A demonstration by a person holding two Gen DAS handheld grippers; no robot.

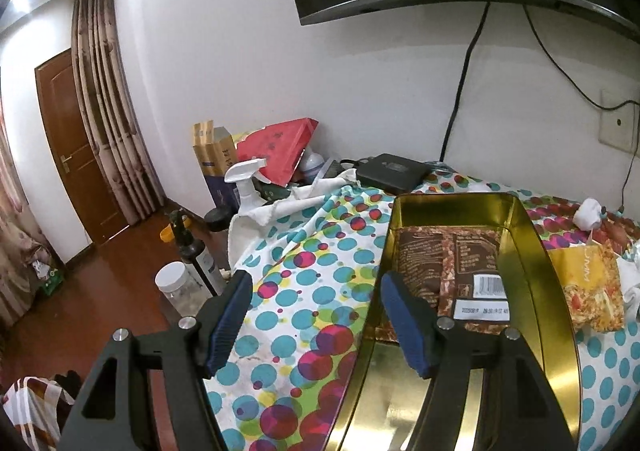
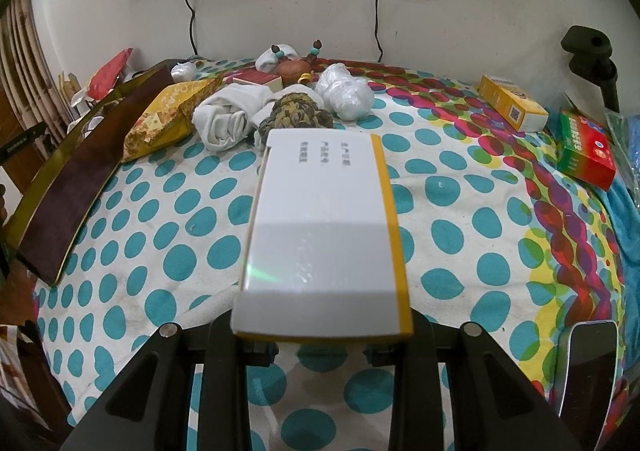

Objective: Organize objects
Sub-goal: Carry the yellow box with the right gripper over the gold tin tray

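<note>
Box (image 2: 320,235), white with a yellow edge, is sitting pinched in the right gripper (image 2: 322,335), its long axis running straight ahead over the dotted cloth (image 2: 460,187). The gold tin (image 2: 68,187) is lying to that gripper's left, tilted up on 1 side, so I judge the coming move to be a carry leftward into it. The left gripper (image 1: 316,315) is much nearer the tin (image 1: 556,315): its 2 fingers are standing spread, the right one (image 1: 404,319) hanging inside the tin wall, holding nothing. A brown packet (image 1: 448,267) is already lying at the tin's far end. The right gripper's fingertips are hiding under the box, and the tin's near end is running out of view.
</note>
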